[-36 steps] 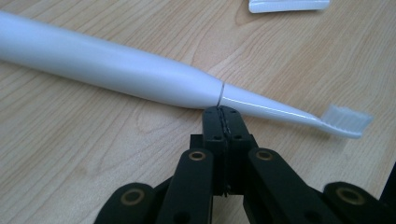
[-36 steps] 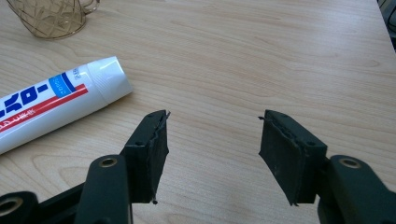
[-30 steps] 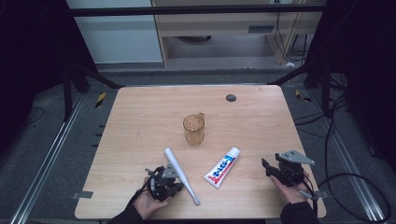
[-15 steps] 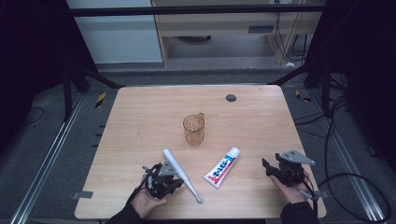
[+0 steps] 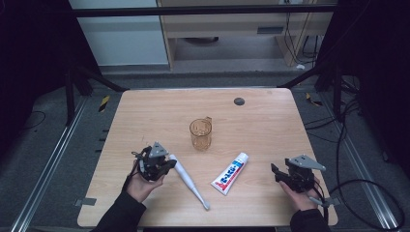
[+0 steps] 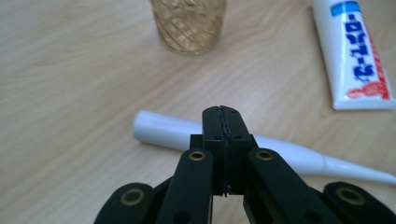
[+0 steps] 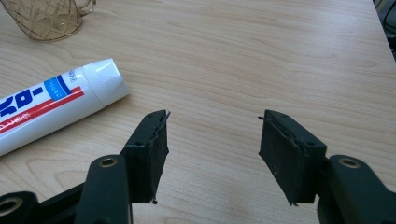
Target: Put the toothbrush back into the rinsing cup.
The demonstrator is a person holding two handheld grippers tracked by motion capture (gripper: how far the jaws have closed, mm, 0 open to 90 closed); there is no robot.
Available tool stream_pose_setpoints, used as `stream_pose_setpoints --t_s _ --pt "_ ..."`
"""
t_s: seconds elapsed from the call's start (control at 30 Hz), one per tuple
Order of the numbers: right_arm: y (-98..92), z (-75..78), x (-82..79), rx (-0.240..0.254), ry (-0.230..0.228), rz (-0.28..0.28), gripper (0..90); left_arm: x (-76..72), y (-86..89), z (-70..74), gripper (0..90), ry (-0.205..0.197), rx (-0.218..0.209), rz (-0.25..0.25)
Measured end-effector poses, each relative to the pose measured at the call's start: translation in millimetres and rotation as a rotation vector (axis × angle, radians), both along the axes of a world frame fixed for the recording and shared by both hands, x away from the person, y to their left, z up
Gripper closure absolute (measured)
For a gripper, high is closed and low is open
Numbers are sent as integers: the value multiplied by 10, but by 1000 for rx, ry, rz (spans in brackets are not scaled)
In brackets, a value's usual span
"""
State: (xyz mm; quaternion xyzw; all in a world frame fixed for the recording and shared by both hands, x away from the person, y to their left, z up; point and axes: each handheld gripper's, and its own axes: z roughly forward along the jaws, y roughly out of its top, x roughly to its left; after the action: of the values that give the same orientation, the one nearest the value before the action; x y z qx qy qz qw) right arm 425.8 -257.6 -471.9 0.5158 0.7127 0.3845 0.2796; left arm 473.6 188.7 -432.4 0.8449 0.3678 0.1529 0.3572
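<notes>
Left gripper: jaws pressed together, empty, just beside the white toothbrush, whose long axis crosses directly ahead of its tips. Right gripper: jaws spread, empty. Beyond lie the toothpaste tube and amber cup

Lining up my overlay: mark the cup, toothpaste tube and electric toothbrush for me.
cup [image 5: 200, 134], high view, amber side wall.
toothpaste tube [image 5: 230, 174], high view, printed middle of the body.
electric toothbrush [image 6: 161, 130], left gripper view, thick white handle.
</notes>
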Motion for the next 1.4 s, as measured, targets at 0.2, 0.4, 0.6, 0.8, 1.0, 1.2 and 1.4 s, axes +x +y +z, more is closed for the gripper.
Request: stream_pose_setpoints --t_s 0.2,0.4,0.6,0.8,1.0,1.2,1.4 --pt "3 -8 6 0 4 -1 415 252 -22 11 896 -7 22 6" --pt "9 -8 7 6 10 -2 417 441 -54 -70 896 3 35 3" --pt "2 -10 8 1 4 0 417 501 -123 -213 896 35 83 -30" --pt "5 -9 8 -2 4 0 417 501 -144 -282 896 60 110 -43" --pt "4 -9 8 -2 4 1 417 493 -133 -311 896 74 128 -52" --pt "3 -10 7 -2 5 1 417 466 -106 -298 896 78 138 -58" --pt "6 -9 7 4 12 2 417 435 -51 -302 896 81 137 -55"
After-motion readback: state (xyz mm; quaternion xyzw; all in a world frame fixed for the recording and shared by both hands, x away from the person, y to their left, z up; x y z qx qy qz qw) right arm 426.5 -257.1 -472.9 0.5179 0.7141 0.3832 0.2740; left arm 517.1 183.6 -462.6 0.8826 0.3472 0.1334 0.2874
